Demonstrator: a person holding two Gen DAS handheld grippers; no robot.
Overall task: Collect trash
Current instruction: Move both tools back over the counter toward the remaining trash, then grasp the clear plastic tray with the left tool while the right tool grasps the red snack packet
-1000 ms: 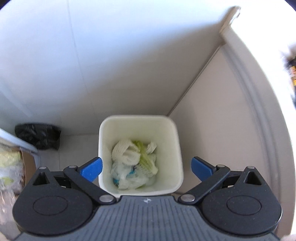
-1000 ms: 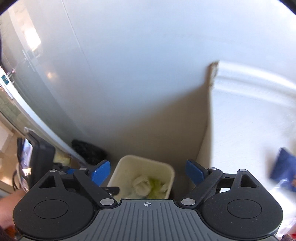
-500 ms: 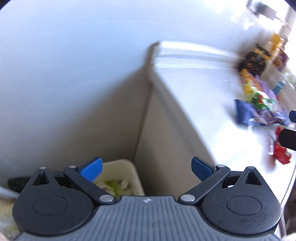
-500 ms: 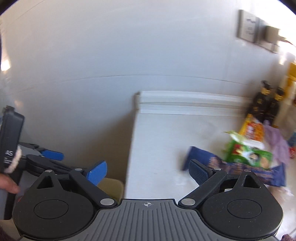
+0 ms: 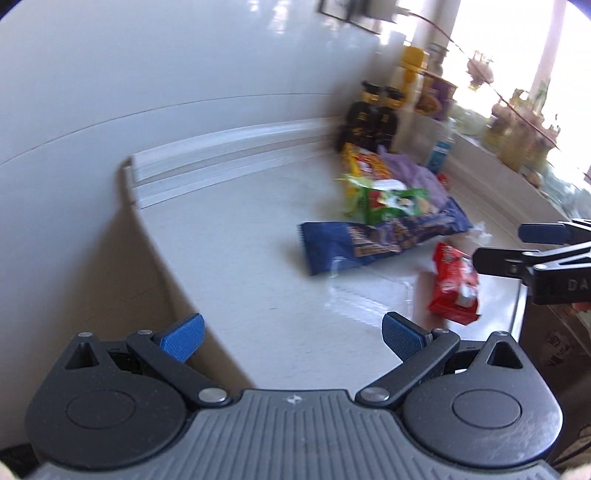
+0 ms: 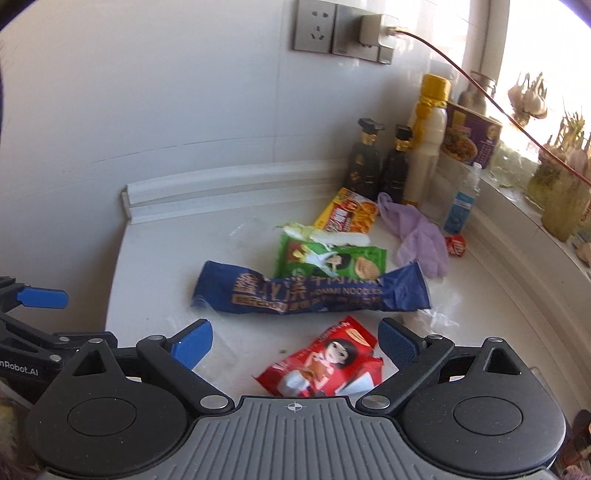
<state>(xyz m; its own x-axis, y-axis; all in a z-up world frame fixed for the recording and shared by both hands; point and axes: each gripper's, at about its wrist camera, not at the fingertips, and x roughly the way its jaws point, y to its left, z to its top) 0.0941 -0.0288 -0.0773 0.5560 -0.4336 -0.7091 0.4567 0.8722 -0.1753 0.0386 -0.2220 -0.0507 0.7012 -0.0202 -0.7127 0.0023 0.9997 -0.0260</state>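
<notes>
Where the white countertop (image 6: 155, 266) ends at its left edge against the pale tiled wall (image 6: 147, 110), the left gripper (image 5: 291, 338) hangs over that corner with its blue-padded jaws wide apart and nothing between them. Further right on the counter, in the right wrist view, a long dark-blue crinkled noodle wrapper (image 6: 310, 291) lies flat with its long axis running left to right, its torn end pointing right. Just behind it, overlapping its far edge, sits a green snack packet (image 6: 332, 258), and a yellow-and-red flat box (image 6: 347, 216) lies beyond that. Nearest, a red glossy snack wrapper (image 6: 325, 365) lies tilted, its long axis running from near left to far right, between the spread fingers of the right gripper (image 6: 295, 341), which grips nothing. A lilac rubber glove (image 6: 417, 236) is draped to the right, with two dark bottles (image 6: 380, 162) at the far wall under a grey wall socket (image 6: 314, 26).
</notes>
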